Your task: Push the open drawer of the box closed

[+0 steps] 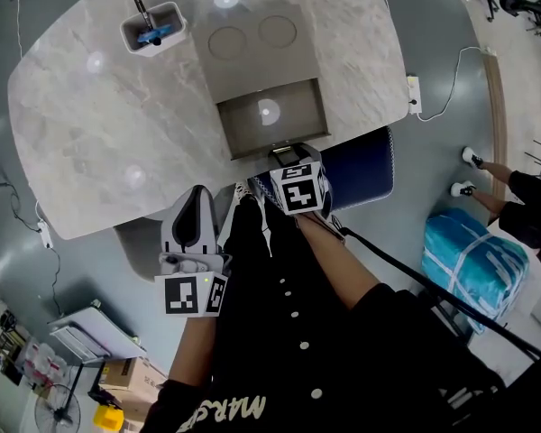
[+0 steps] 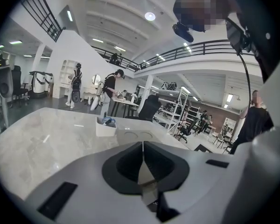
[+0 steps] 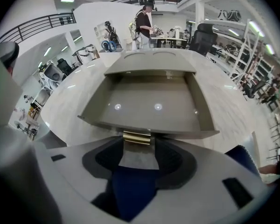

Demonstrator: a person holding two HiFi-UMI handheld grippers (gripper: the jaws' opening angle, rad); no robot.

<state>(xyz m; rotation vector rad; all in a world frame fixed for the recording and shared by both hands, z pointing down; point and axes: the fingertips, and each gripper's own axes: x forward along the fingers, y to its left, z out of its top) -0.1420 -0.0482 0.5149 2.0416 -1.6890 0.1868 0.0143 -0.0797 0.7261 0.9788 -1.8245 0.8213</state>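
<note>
1. The drawer (image 3: 144,101), beige and empty, stands pulled out of the box (image 1: 252,48) toward the person. Its front reaches the near edge of the marble surface (image 1: 90,124).
2. It looks rigid and light and will probably slide with a steady push. The flat front panel around the gold handle (image 3: 136,137) seems the best place to press. Pressing at its centre should keep the drawer from skewing.
3. The box may slip on the smooth marble.
4. The right gripper (image 3: 138,154) points down at the handle, jaws wide apart and gripping nothing.
5. The left gripper (image 2: 142,160) is closed and empty, off the near edge to the left of the drawer.
6. A white pen holder (image 1: 151,27) sits well apart from the box.
</note>
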